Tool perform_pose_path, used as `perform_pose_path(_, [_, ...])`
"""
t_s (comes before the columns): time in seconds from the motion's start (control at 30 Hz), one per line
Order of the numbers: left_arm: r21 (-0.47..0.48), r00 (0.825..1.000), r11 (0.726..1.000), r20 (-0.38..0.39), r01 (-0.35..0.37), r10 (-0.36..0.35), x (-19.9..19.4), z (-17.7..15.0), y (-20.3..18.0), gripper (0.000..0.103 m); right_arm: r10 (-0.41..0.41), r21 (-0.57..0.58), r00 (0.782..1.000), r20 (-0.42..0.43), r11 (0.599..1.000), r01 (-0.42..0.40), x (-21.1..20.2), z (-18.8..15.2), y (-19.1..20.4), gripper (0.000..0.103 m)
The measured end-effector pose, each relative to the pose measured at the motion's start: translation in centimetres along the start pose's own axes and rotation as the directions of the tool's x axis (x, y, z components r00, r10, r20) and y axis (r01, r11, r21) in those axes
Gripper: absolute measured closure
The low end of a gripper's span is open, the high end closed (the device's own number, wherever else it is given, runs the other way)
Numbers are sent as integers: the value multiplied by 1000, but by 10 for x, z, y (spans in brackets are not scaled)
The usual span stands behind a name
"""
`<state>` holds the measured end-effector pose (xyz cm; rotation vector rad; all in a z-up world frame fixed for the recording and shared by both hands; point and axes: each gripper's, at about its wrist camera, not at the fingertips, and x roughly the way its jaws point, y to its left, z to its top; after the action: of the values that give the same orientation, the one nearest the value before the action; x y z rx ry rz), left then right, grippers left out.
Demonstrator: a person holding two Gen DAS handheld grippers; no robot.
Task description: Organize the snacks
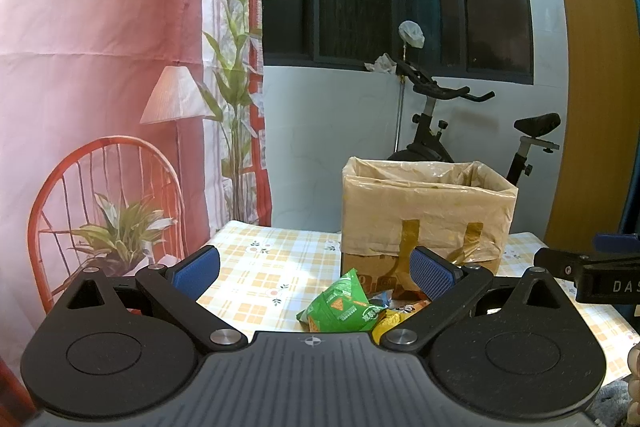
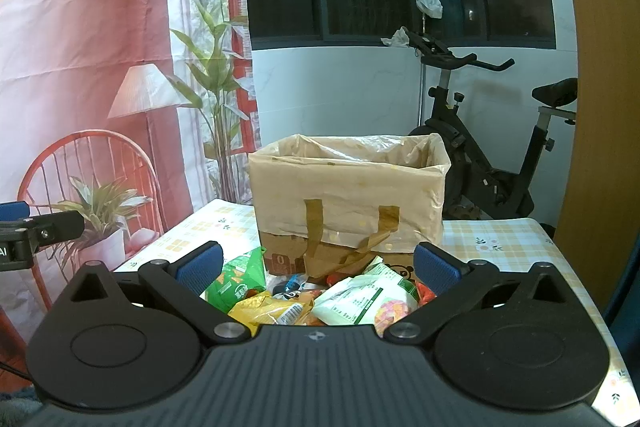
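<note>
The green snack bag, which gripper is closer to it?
Left, probably. The green snack bag lies right between the open left gripper's fingers. For the right gripper, it sits off by the left finger.

Snack packets (image 2: 320,299) lie heaped on the table (image 2: 500,243) before the lined box (image 2: 348,195), an exercise bike (image 2: 480,147) behind.

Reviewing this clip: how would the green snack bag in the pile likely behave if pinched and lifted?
The green snack bag looks puffy and creased, so it is probably light and would crumple rather than stay stiff. Its glossy film may slip between pads. It leans on the yellow bag, so lifting it might shift that neighbour.
</note>
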<state>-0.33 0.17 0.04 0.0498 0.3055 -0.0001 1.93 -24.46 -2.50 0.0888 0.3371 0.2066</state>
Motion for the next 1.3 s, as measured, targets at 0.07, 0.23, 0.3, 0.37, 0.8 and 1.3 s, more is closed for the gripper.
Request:
perform_pose_path(0.07, [0,1000,1000,2,-2,2,0,-1,0,1,1,-1,1000,-3,1000,-1,-2,0,3,0])
perform_pose_path(0.23, [-3,1000,1000,-1,-4,4,0,-2,1,1,2,-3,1000,-5,1000,-2,-4,1,7,0])
perform_pose_path(0.3, [-7,1000,1000,-2,-5,5,0,-2,2,1,2,-2,1000,-4,1000,-2,-4,1,6,0])
perform_pose_path(0.37, [-7,1000,1000,-2,-5,5,0,-2,2,1,5,-4,1000,-5,1000,-5,-2,-4,8,0])
perform_pose_path(0.8, [-9,1000,1000,-8,-6,6,0,-3,3,1,8,-6,1000,-6,1000,-8,0,-7,7,0])
perform_pose_path(1.3, [-13,1000,1000,-17,-7,7,2,-7,3,1,7,-6,1000,-7,1000,-7,0,-7,8,0])
